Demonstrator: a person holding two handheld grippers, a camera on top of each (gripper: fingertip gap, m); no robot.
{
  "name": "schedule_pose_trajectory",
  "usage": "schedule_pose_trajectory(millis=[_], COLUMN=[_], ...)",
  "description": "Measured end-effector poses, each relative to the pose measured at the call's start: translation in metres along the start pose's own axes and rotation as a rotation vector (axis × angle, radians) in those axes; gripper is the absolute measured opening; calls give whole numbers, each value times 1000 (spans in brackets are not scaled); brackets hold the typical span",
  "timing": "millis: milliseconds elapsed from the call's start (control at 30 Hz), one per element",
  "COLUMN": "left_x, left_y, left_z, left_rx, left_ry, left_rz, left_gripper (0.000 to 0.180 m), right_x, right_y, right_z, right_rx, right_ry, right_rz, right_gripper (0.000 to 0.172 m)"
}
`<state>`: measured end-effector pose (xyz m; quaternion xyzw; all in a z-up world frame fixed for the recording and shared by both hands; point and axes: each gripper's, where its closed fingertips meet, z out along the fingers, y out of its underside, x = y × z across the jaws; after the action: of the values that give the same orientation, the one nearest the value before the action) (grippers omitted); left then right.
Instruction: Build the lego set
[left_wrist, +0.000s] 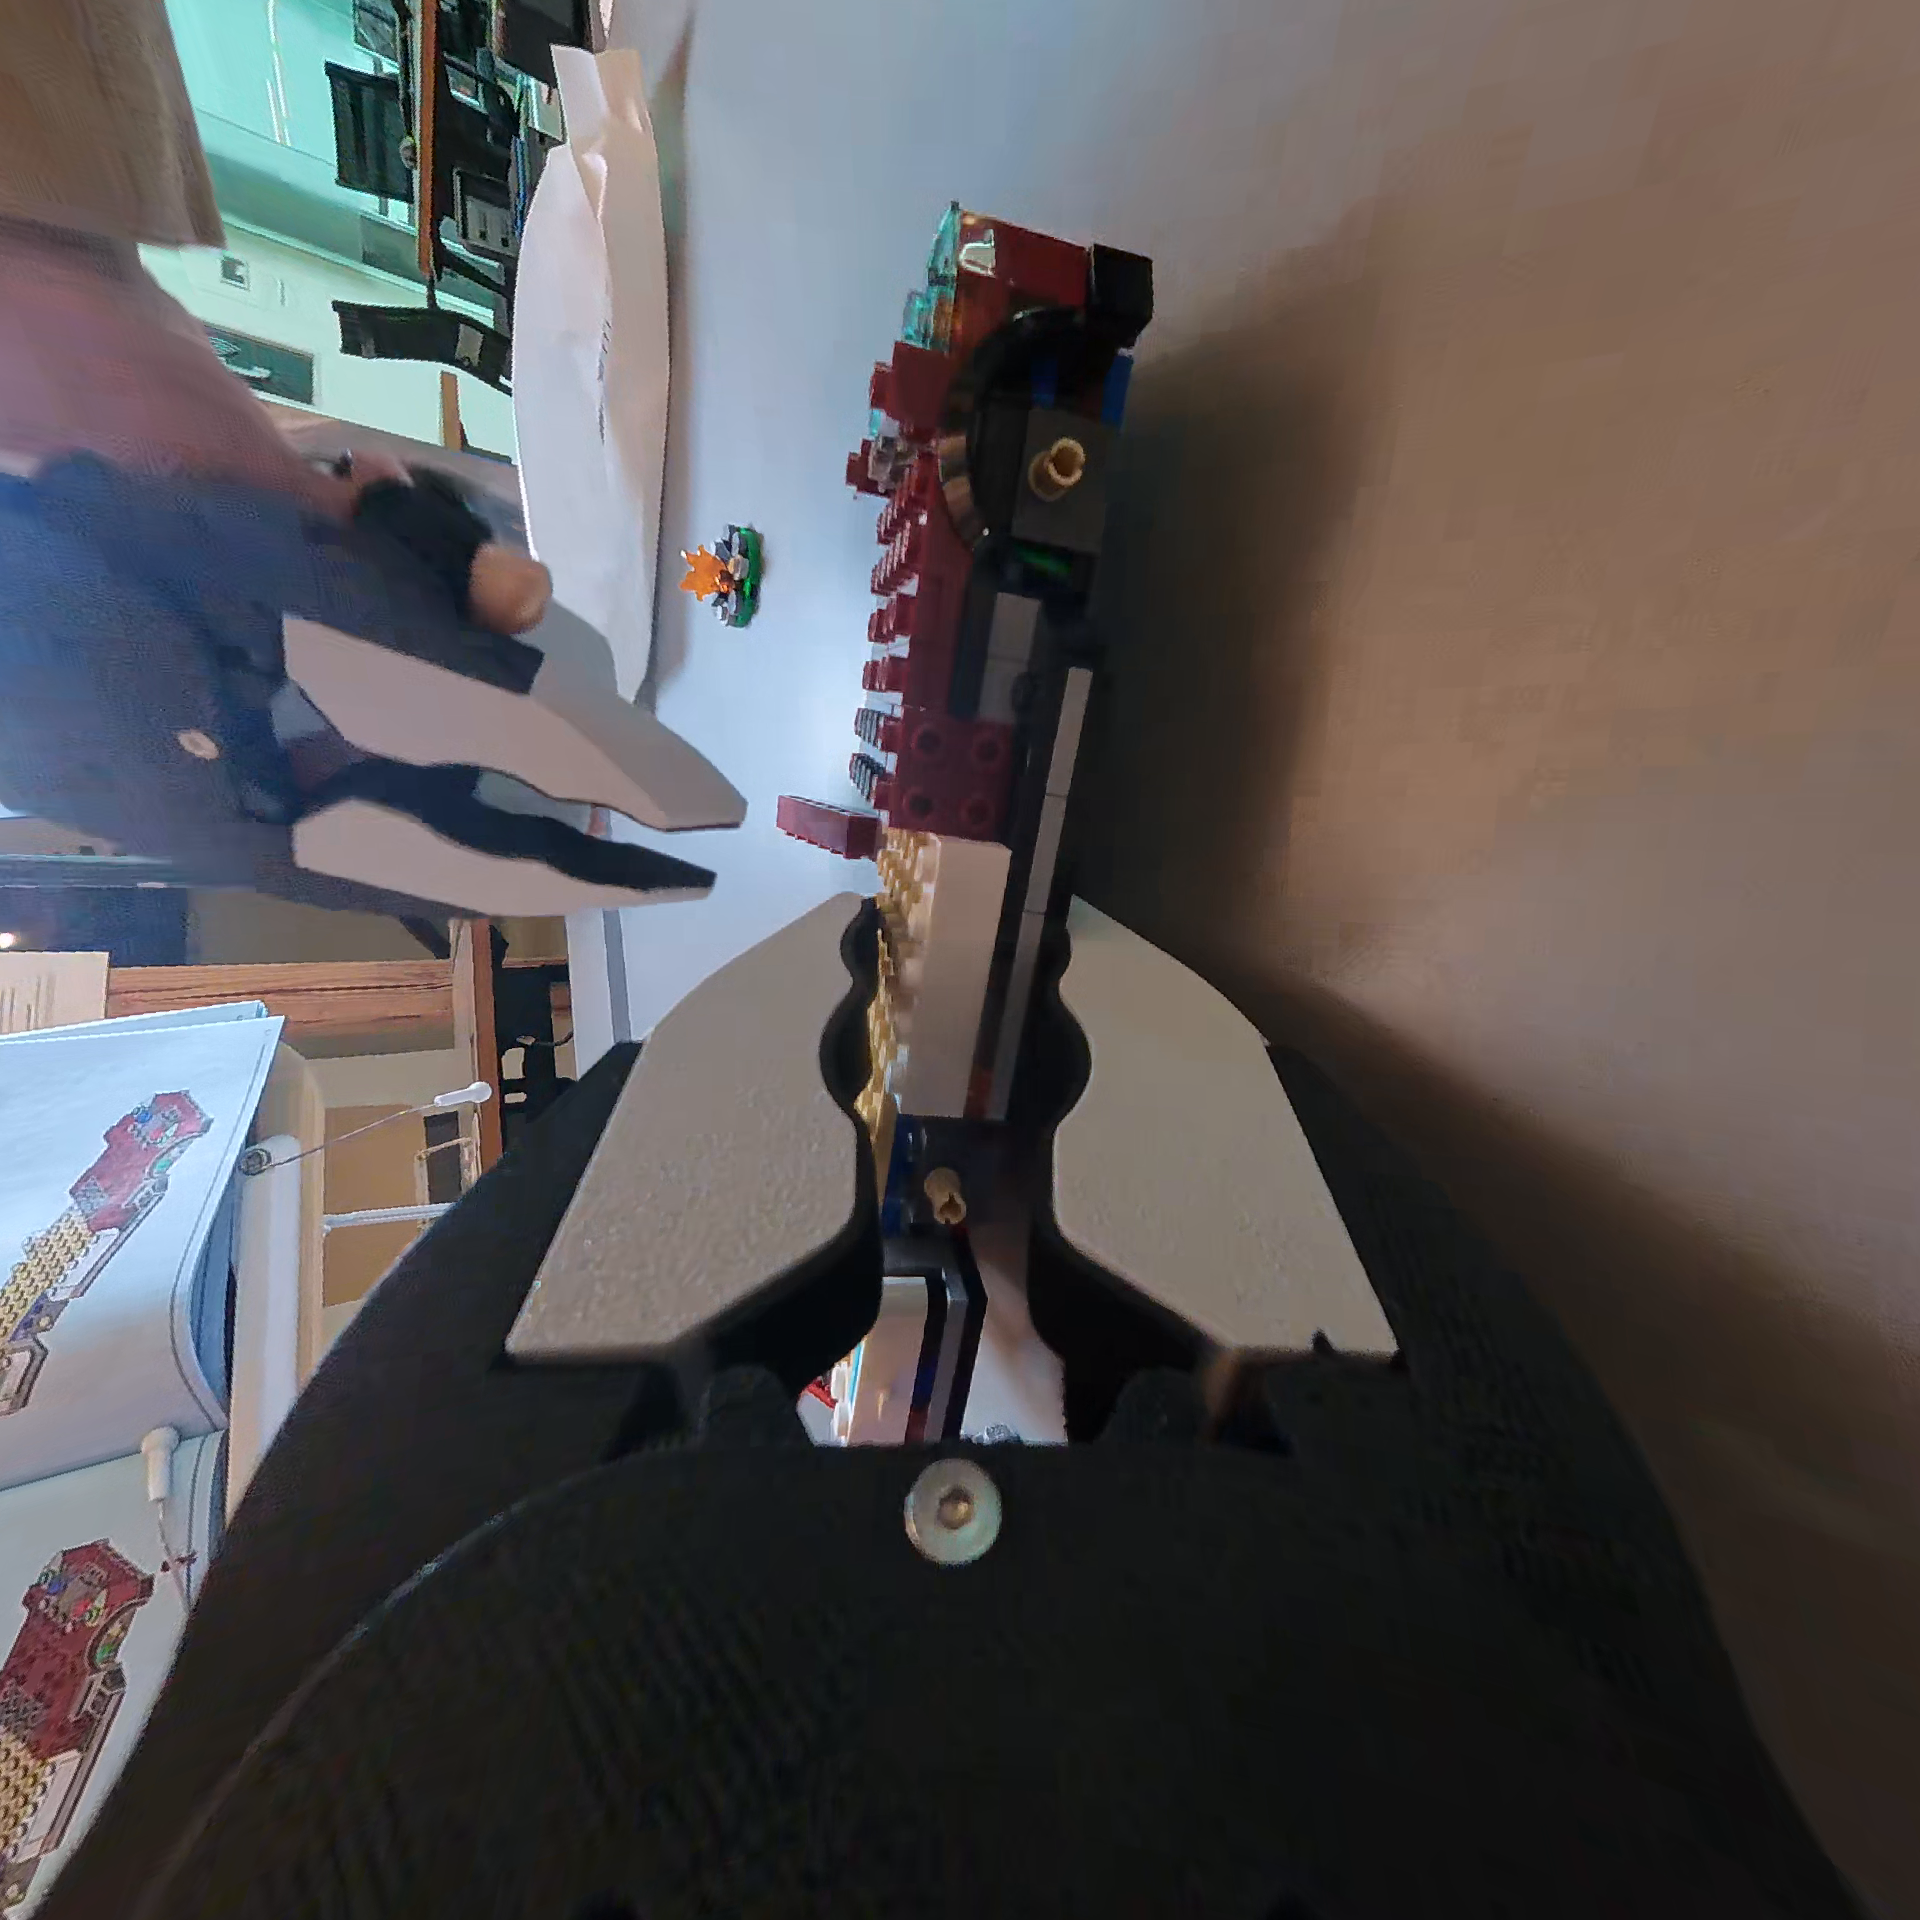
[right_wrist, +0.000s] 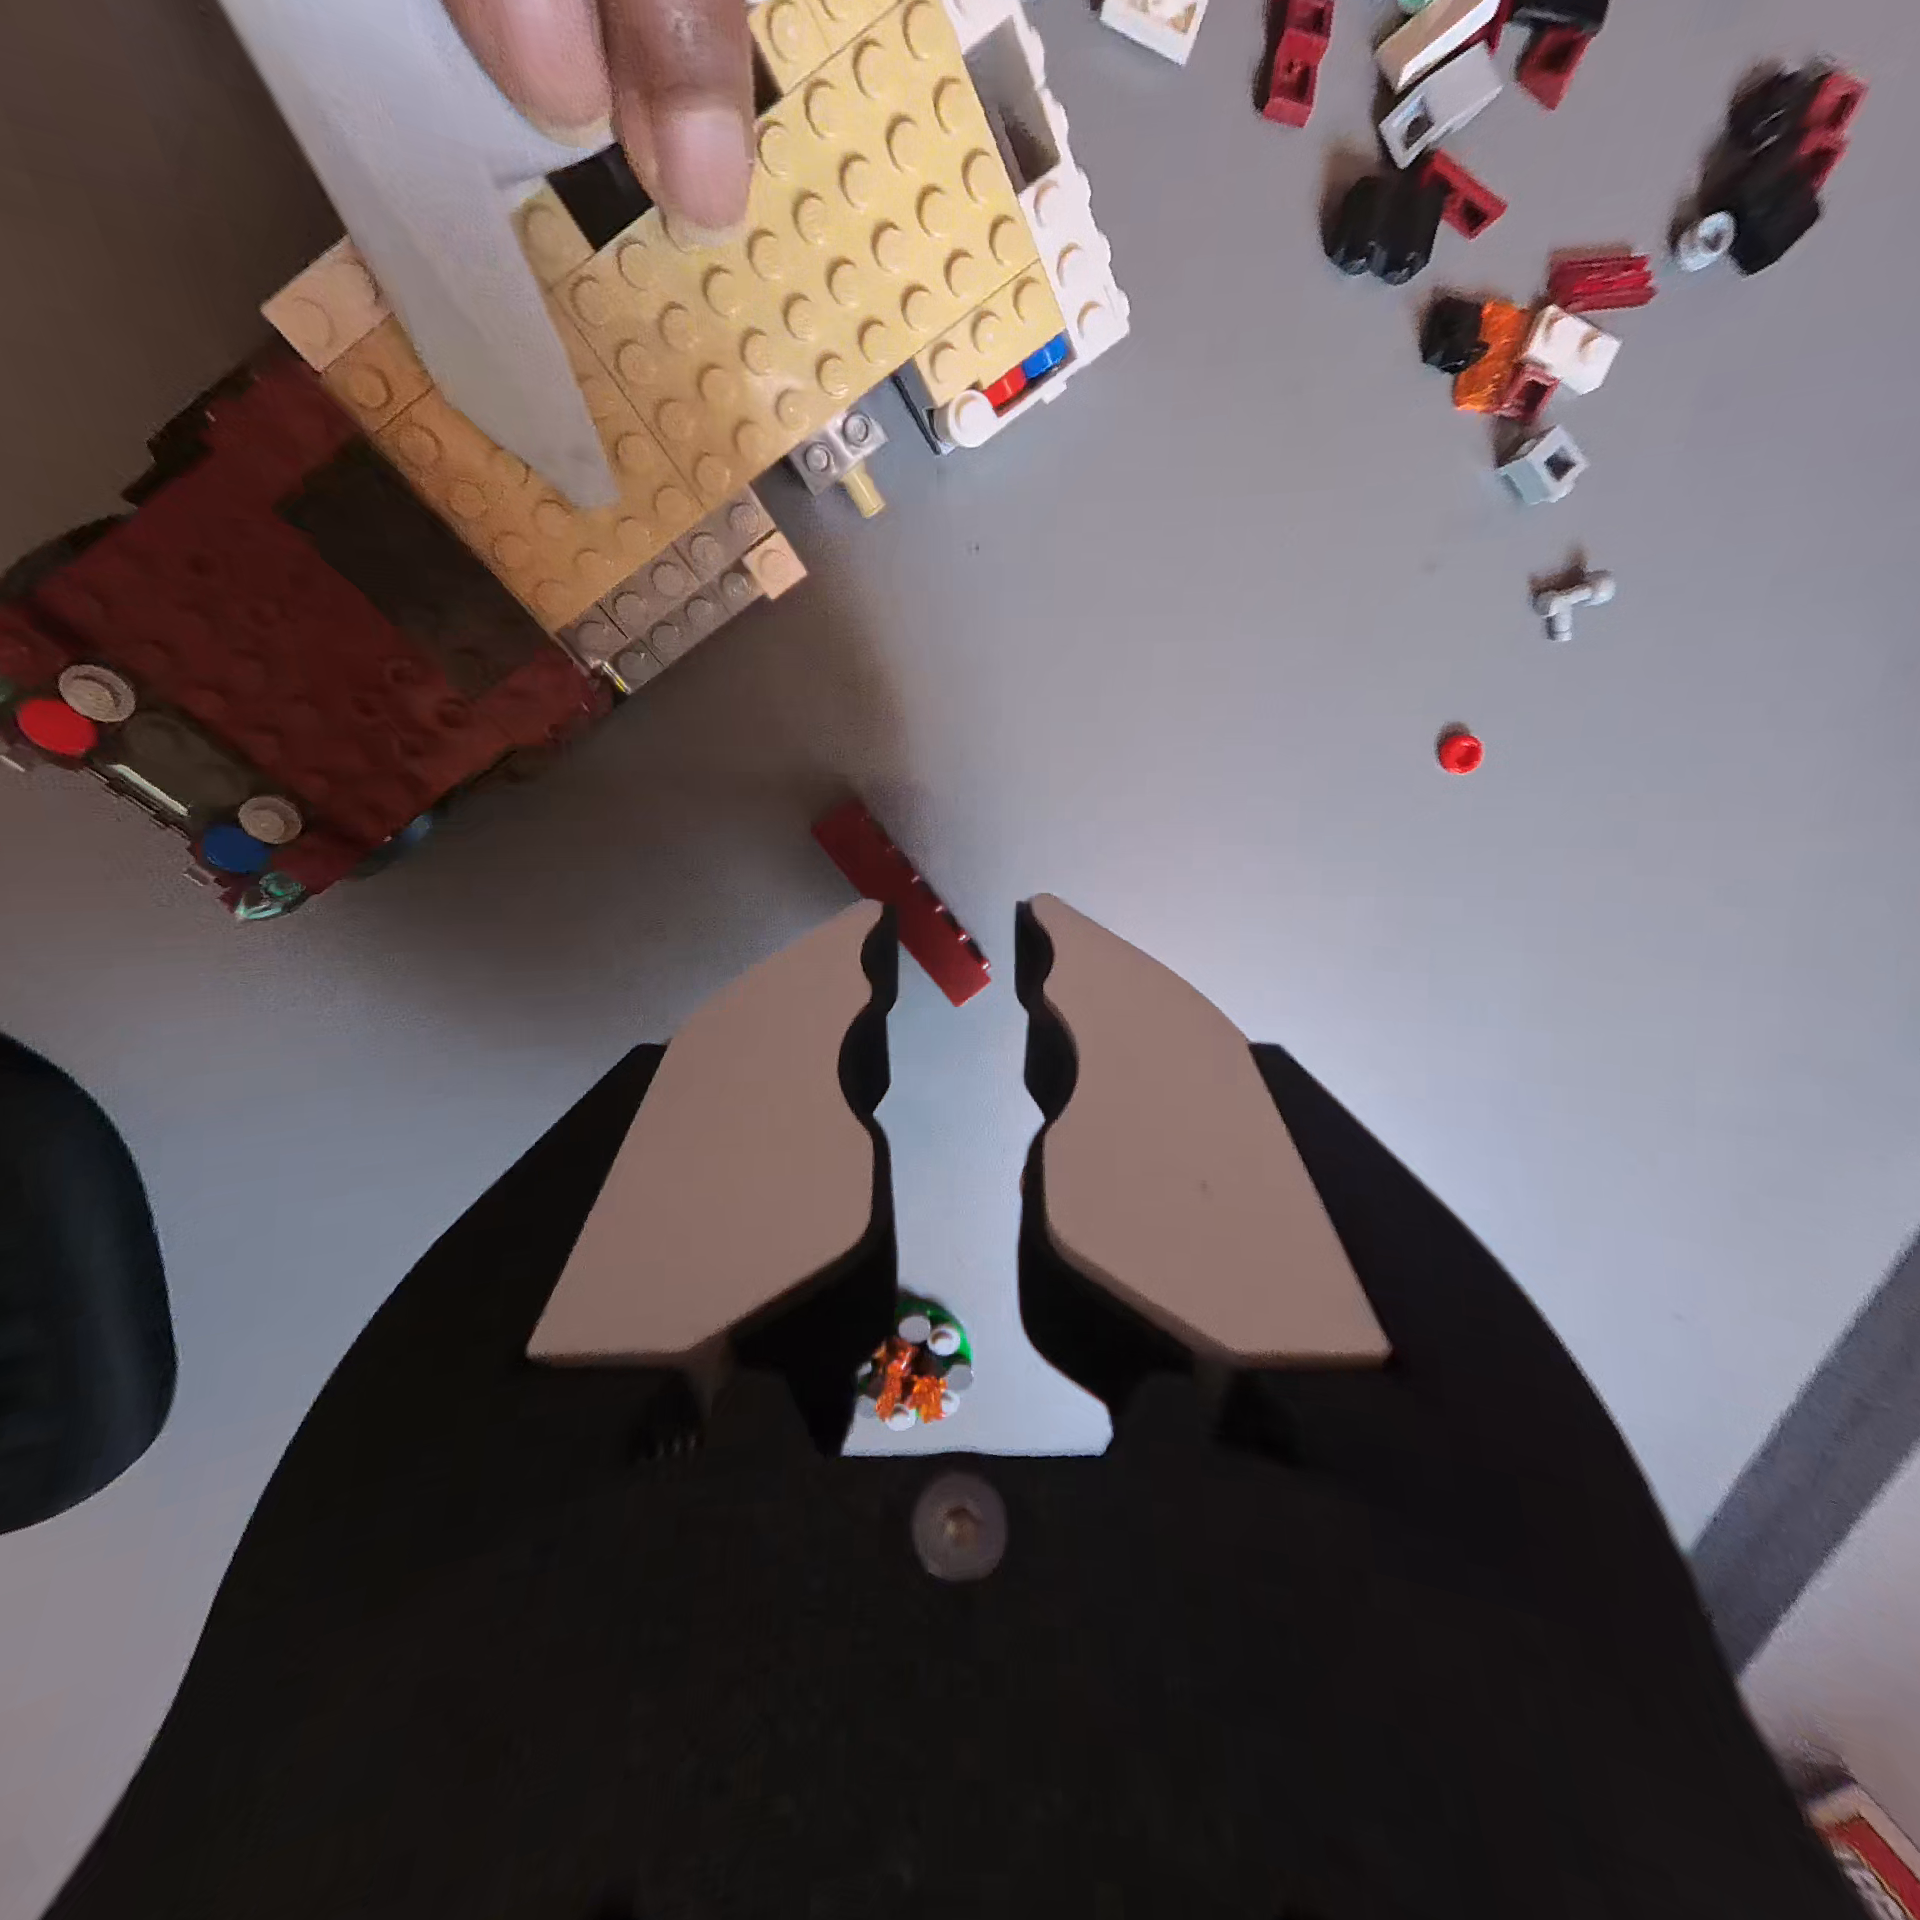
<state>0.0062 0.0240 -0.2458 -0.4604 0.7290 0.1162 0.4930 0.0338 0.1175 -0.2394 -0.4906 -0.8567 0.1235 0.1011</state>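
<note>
My left gripper (left_wrist: 961, 935) is shut on a brick-built model (left_wrist: 945, 748) with tan, white, black and dark red parts, and both pads press on its tan and black end. The right wrist view shows the same model (right_wrist: 790, 291) on the grey table (right_wrist: 1247, 883), with a left finger (right_wrist: 447, 260) and a person's fingertip (right_wrist: 675, 104) on it. My right gripper (right_wrist: 951, 914) is open, its pads narrowly apart over a long dark red brick (right_wrist: 894, 894) lying on the table. The left wrist view shows the right gripper (left_wrist: 722, 847) just short of that brick (left_wrist: 831, 826), not touching it.
A small green round piece with orange flames (right_wrist: 914, 1361) lies under my right gripper. Several loose red, black and white pieces (right_wrist: 1507, 343) and a red round stud (right_wrist: 1460, 750) lie at the right. A building booklet (left_wrist: 104, 1247) and a white bag (left_wrist: 592, 364) sit beyond. My hands' fingertips stand some 10 cm from each other. About 10 cm separates my right fingertips from the red round stud (right_wrist: 1460, 750).
</note>
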Motion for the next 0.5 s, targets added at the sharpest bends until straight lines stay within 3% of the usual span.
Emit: schedule_pose_trajectory(millis=[200,500], left_x=[1,1], left_y=[1,2], left_z=[-2,-2], left_rx=[13,25], left_ry=[3,6], left_rz=[-11,-22], left_gripper=[29,29], right_x=[0,-20], right_y=[8,14], right_z=[15,20], right_rx=[-58,-55], right_ry=[-147,-68], right_rz=[21,-21], right_gripper=[17,18])
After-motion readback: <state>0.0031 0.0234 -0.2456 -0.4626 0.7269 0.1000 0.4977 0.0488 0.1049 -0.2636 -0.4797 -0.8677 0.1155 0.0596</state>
